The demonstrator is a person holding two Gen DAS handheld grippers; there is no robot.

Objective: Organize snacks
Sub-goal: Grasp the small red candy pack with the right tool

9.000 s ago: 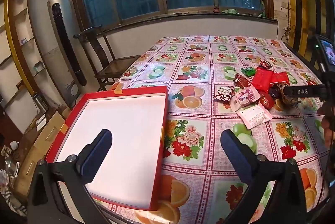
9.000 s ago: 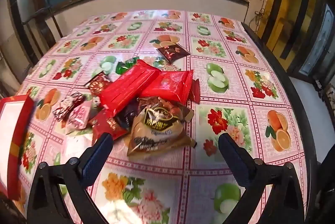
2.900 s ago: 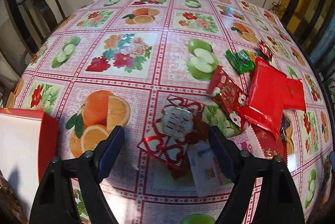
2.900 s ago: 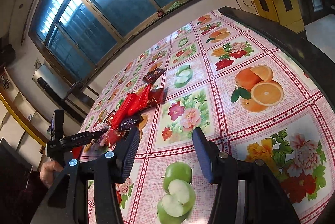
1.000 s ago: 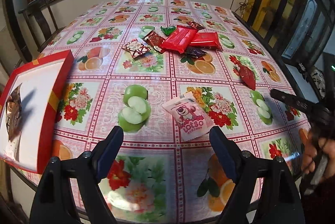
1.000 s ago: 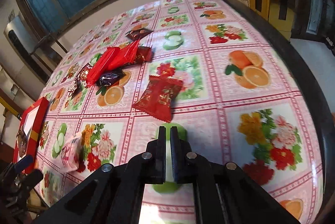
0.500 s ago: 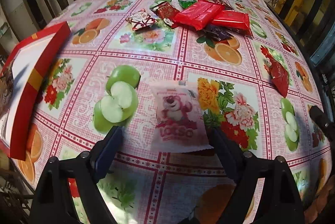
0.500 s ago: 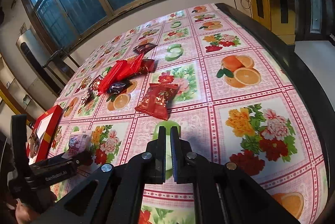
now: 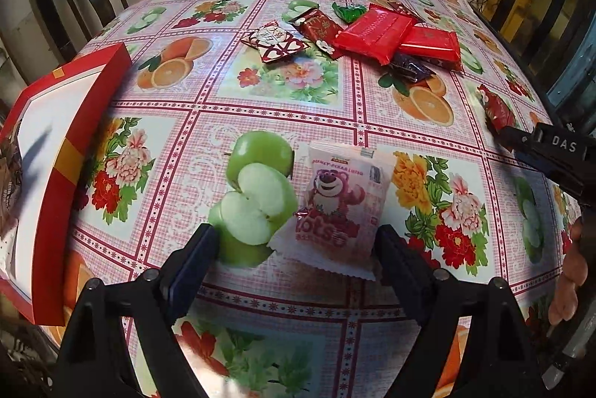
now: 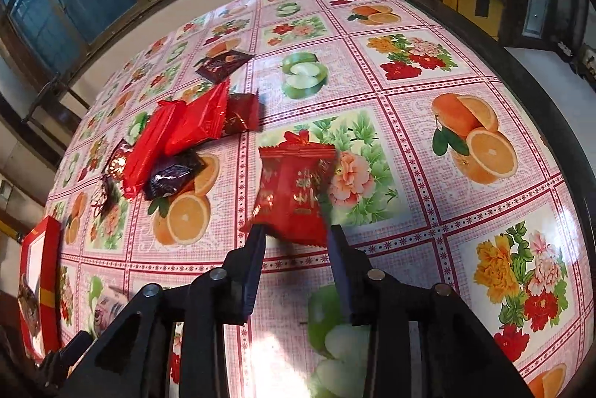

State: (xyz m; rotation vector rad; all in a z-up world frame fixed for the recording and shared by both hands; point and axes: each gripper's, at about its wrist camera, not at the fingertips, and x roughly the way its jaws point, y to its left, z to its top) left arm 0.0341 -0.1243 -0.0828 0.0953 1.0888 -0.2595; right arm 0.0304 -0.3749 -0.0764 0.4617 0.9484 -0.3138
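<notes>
The left tongs hang wide over the pink bear snack packet, which lies flat on the worktop between their tips. The right tongs are opening, their tips at the near edge of a red snack packet. The red box sits at nine o'clock.

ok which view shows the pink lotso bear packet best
The left wrist view. The pink Lotso bear packet lies flat on the tablecloth just ahead of the open left gripper, with its printed face fully readable. The right wrist view catches only a small blurred corner of it at the lower left edge.
</notes>
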